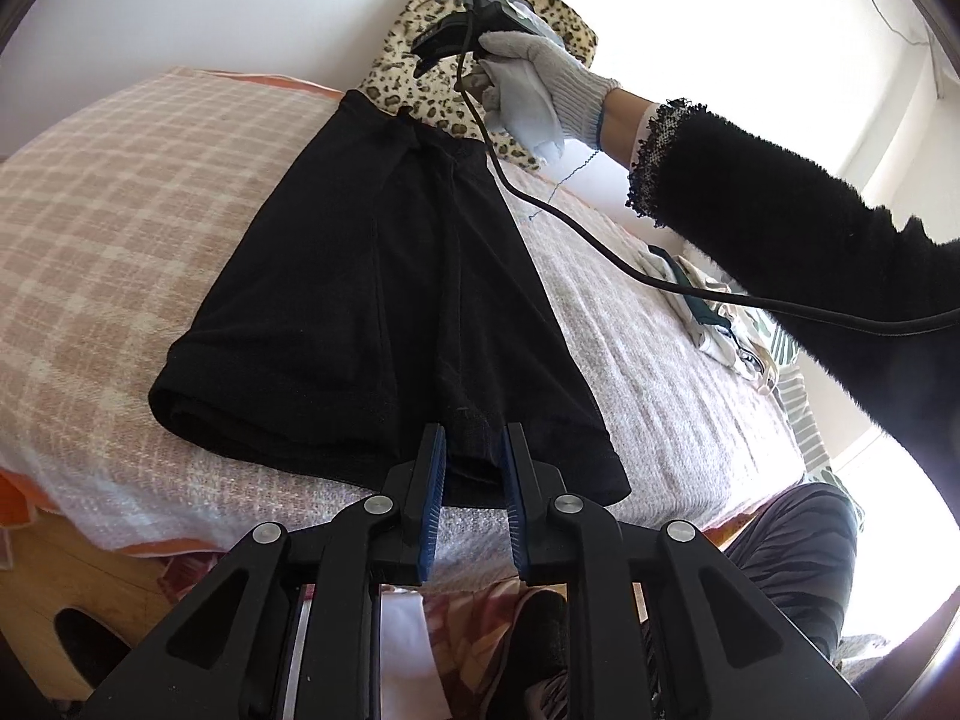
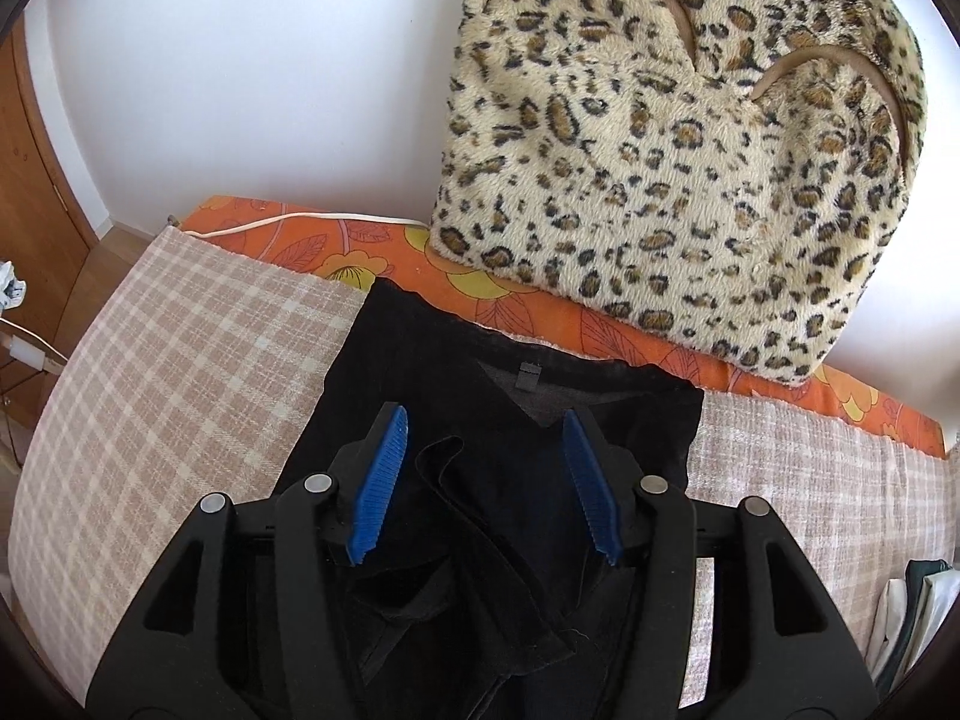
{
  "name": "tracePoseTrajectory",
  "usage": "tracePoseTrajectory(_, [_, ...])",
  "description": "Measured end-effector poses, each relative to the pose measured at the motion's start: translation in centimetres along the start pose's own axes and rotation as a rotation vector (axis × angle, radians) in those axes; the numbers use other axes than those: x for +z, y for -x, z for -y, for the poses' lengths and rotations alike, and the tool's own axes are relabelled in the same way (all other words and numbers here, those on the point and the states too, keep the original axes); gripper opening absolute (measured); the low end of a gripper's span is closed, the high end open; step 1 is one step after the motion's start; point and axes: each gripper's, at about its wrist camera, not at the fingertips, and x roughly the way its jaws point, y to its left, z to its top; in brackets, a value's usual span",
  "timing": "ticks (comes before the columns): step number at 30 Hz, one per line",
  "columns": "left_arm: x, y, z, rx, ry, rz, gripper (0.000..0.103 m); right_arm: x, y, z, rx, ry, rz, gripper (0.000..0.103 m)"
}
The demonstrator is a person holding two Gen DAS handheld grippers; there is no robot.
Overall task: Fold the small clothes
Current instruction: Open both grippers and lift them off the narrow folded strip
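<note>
A black garment (image 1: 372, 300) lies folded lengthwise on the checked blanket (image 1: 120, 210). Its neck end with a small label (image 2: 528, 375) points toward the wall. My left gripper (image 1: 474, 432) is at the near hem. Its jaws stand a little apart, with the hem's edge lying loose between the blue pads (image 1: 435, 480). My right gripper (image 2: 483, 417) hovers over the neck end (image 2: 498, 372) with its jaws wide apart, gripping nothing; folds of black cloth lie below it. In the left wrist view a gloved hand (image 1: 528, 84) holds the right gripper (image 1: 423, 60) above the far end.
A leopard-print cushion (image 2: 690, 150) leans on the wall behind the garment, on an orange floral sheet (image 2: 360, 240). A pile of other clothes (image 1: 720, 312) lies on the bed at the right. A black cable (image 1: 600, 246) hangs across the bed. Wooden furniture (image 2: 36, 180) stands at the left.
</note>
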Motion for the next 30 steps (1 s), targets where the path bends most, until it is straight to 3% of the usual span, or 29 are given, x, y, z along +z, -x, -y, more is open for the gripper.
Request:
tracePoseTrajectory(6, [1.4, 1.5, 0.7, 0.011, -0.073, 0.016, 0.017, -2.0, 7.0, 3.2, 0.095, -0.079, 0.068, 0.057])
tracePoseTrajectory(11, [2.7, 2.2, 0.4, 0.006, -0.112, 0.002, 0.017, -6.9, 12.0, 5.5, 0.109, -0.098, 0.084, 0.057])
tracePoseTrajectory(22, [5.4, 2.9, -2.4, 0.087, -0.207, -0.004, 0.017, -22.7, 19.2, 6.5, 0.117, -0.085, 0.025, 0.057])
tracePoseTrajectory(30, [6.5, 1.4, -2.8, 0.073, -0.288, -0.063, 0.017, -34.3, 20.9, 3.1, 0.253, -0.041, -0.095, 0.057])
